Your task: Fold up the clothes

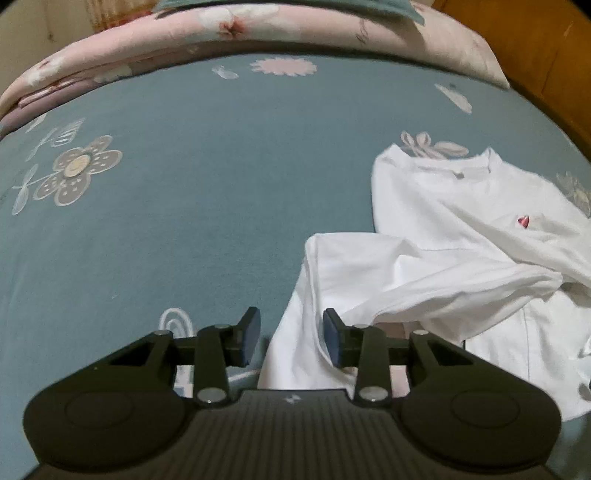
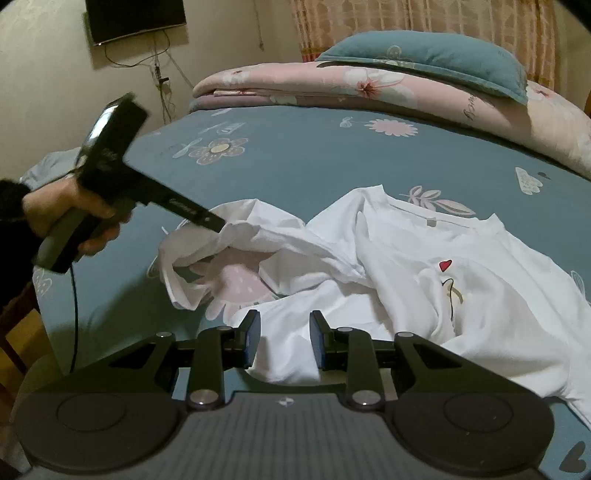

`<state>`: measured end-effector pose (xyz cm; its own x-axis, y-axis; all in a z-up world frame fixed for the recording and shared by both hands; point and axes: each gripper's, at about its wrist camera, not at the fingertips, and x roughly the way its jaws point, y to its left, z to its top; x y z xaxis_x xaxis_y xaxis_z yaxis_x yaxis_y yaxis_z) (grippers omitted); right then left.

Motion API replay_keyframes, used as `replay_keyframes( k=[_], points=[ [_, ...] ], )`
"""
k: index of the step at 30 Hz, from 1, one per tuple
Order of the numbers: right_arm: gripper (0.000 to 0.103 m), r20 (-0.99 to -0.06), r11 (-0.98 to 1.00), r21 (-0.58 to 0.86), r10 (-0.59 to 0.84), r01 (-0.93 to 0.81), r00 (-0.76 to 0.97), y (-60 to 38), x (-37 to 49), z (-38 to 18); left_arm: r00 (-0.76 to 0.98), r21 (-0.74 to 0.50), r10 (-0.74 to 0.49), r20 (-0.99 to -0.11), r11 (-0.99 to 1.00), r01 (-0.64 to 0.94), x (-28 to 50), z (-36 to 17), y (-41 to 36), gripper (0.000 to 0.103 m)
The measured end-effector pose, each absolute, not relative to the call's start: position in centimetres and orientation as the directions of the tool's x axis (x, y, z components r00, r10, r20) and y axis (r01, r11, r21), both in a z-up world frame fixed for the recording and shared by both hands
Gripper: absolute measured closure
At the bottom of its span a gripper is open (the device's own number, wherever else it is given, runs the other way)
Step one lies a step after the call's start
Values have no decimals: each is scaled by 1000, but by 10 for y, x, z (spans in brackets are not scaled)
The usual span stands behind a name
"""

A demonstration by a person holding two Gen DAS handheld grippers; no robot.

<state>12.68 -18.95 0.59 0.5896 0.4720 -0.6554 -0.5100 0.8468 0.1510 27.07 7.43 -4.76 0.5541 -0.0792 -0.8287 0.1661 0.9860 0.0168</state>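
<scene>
A crumpled white T-shirt with a small red heart lies on the blue floral bedsheet. In the left wrist view the shirt fills the right side. My left gripper is open, with a fold of the shirt's sleeve or edge running between its fingers. Seen from the right wrist, the left gripper has its tip at a raised bunch of sleeve, held by a hand. My right gripper is open just above the shirt's near edge, with fabric below the gap.
A folded pink floral quilt and a teal pillow lie along the far side of the bed. A dark screen hangs on the wall. A wooden headboard stands at the right. A cable hangs from the left gripper.
</scene>
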Motion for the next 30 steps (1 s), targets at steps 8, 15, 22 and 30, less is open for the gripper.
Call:
replay_keyframes(
  k=[8, 15, 22, 30],
  points=[
    [69, -646, 840, 197, 498, -505, 578, -198, 129, -2, 491, 39, -61, -869, 981, 191, 298, -63, 63, 92],
    [69, -632, 849, 192, 491, -493, 600, -212, 132, 4, 541, 135, 40, -840, 981, 137, 301, -47, 90, 99],
    [69, -581, 871, 189, 471, -453, 664, -227, 130, 19, 576, 177, 127, -808, 984, 32, 320, -22, 126, 100],
    [65, -557, 917, 156, 389, -367, 734, -251, 132, 27, 577, 234, 259, -774, 965, -119, 334, 6, 174, 100]
  ],
)
